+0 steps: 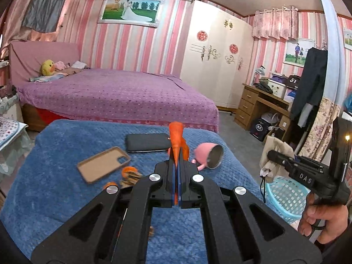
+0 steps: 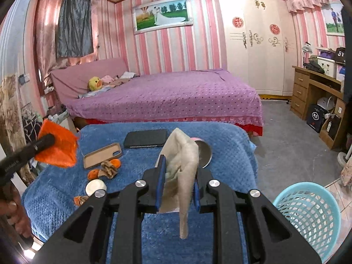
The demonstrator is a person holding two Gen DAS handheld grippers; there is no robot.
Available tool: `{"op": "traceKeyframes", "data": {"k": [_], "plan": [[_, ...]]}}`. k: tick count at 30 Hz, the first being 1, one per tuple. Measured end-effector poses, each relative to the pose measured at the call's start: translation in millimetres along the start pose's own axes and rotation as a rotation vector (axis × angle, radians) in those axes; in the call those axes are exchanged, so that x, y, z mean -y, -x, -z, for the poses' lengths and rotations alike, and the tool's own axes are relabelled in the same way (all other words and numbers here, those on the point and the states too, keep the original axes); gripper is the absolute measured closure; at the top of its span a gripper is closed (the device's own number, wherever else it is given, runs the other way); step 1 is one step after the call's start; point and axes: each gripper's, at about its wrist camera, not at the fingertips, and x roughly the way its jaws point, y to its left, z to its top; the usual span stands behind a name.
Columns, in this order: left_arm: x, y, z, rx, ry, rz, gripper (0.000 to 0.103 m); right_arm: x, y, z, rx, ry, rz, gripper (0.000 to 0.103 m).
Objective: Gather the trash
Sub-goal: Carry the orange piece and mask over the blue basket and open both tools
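My left gripper [image 1: 177, 161] is shut on a thin orange scrap [image 1: 176, 138] that sticks up past its fingertips; the right wrist view shows that scrap [image 2: 59, 151] as a fuzzy sheet at the left. Clamped in my right gripper [image 2: 179, 167] is a crumpled beige cloth [image 2: 187, 154], one end hanging below the jaws. A light blue mesh basket [image 2: 308, 215] stands on the floor at the lower right, beside the table. From the left wrist view, the right gripper [image 1: 271, 154] holds the cloth [image 1: 280, 146] above and just left of the basket [image 1: 286, 195].
A blue blanket [image 2: 55, 198] covers the table. On it lie a tan phone case [image 2: 102, 155], a dark phone [image 2: 145, 138], a tipped pink mug [image 1: 206, 154], orange peel bits and brown scraps [image 2: 107, 168] and a white round lid [image 2: 95, 187]. Behind stands a purple bed [image 2: 176, 94].
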Motion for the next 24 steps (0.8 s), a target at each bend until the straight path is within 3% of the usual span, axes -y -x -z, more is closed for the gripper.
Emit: {"op": "traceKeyframes", "data": {"k": [12, 24], "plan": [[50, -11, 8, -0.019, -0.016, 0.112, 0.103, 38, 22, -1, 0.021, -0.022, 0.071, 0.081], [65, -18, 8, -0.025, -0.028, 0.135, 0.103, 84, 34, 0, 0.010, -0.045, 0.227, 0.081]]}}
